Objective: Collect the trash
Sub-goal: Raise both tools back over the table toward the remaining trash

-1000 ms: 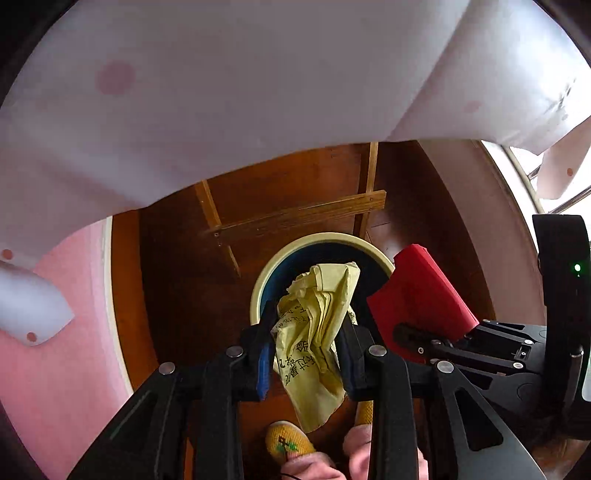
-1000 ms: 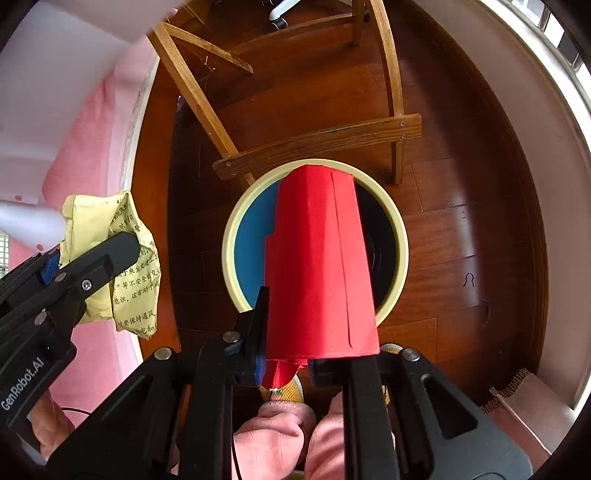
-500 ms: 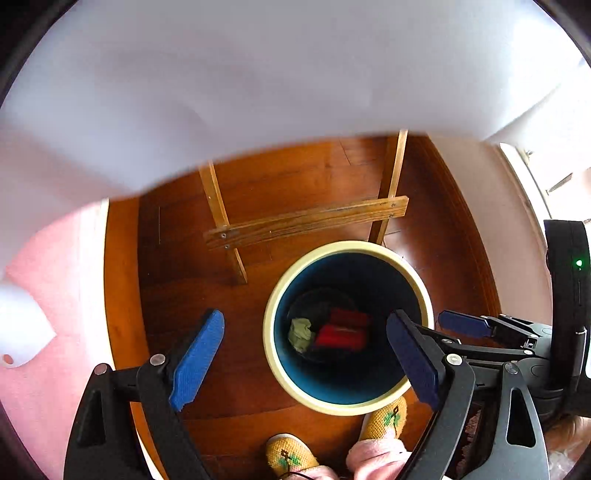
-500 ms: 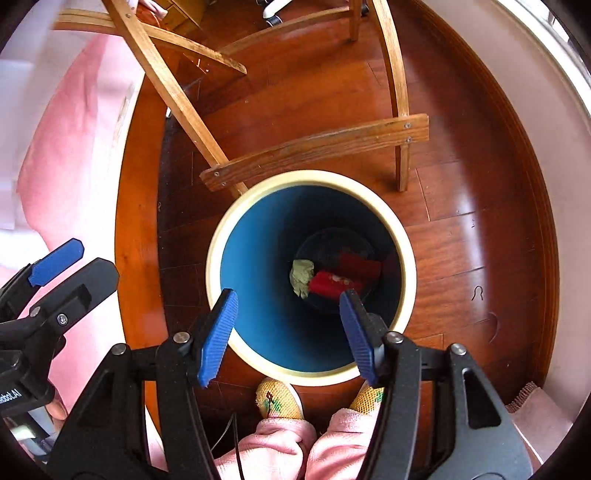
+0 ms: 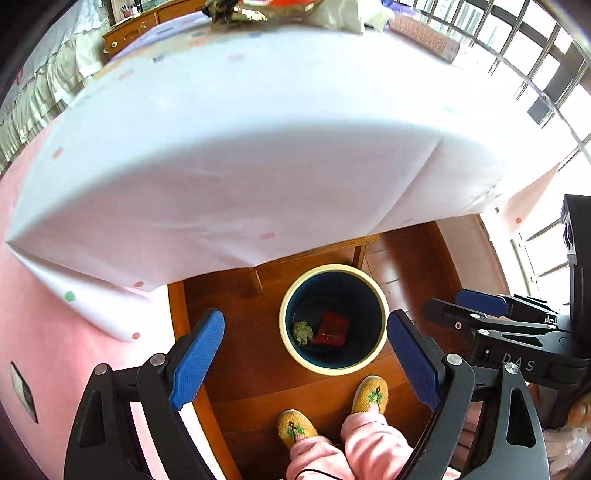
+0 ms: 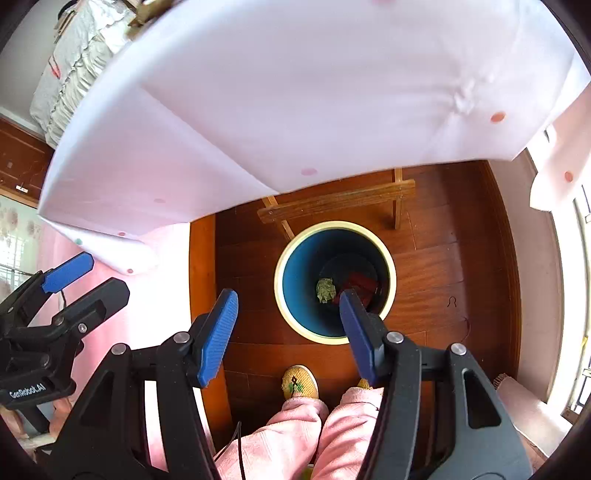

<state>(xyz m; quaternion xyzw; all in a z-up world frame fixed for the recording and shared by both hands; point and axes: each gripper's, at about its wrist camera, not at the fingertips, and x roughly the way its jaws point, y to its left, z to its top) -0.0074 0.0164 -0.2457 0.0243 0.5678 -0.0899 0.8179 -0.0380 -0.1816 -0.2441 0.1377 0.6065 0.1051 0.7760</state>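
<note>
Claws (image 5: 306, 354) (image 6: 288, 332) agape above bin (image 5: 334, 267) rim

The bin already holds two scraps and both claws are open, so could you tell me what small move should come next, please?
Probably lift both claws toward the table top: the left claw and right claw are open and empty, the crumpled paper and red piece lie in the bin, and more clutter shows at the table's far edge.

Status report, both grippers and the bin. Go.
Left gripper open, empty. Right gripper open, empty. Yellow wad and red paper in bin. Nothing blocking.
</note>
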